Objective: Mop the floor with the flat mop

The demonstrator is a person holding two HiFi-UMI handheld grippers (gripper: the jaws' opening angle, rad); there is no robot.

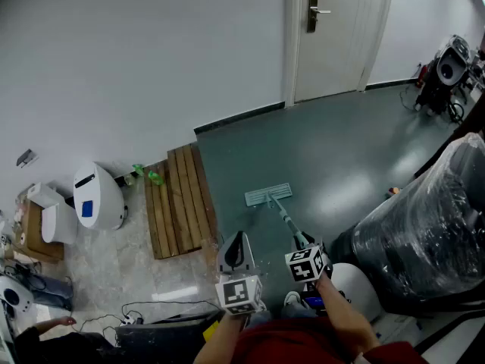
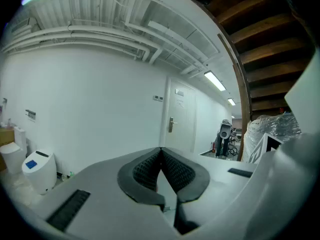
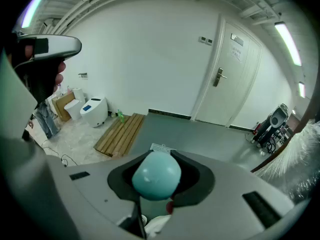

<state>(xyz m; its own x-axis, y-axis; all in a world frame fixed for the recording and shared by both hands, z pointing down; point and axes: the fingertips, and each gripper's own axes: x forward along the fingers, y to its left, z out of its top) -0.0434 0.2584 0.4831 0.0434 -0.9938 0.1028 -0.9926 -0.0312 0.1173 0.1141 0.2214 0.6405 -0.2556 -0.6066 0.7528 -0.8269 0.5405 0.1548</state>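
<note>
Mopping stroke, I'd say: right gripper (image 3: 156, 176) clamps the handle (image 1: 286, 222) tip, mop (image 1: 268, 196) flat on floor (image 1: 341, 150) at 12 o'clock. Left gripper (image 2: 161, 171) pinched shut, empty. Next: push fwd, pad flat; sheen at 2 o'clock maybe wet.

Grey floor (image 1: 326, 142): flat mop (image 1: 268, 196) pad lies flat near ctr. Wood slat mat (image 1: 178, 199) at 9 o'clock, white pod (image 1: 97, 196) beyond it. Wrapped bulk (image 1: 432, 233) at 4.

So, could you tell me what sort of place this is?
Probably a workshop or test space, not a home: a white toilet standing beside a wooden slat platform, a large plastic-wrapped load, and exposed ceiling pipes.
</note>
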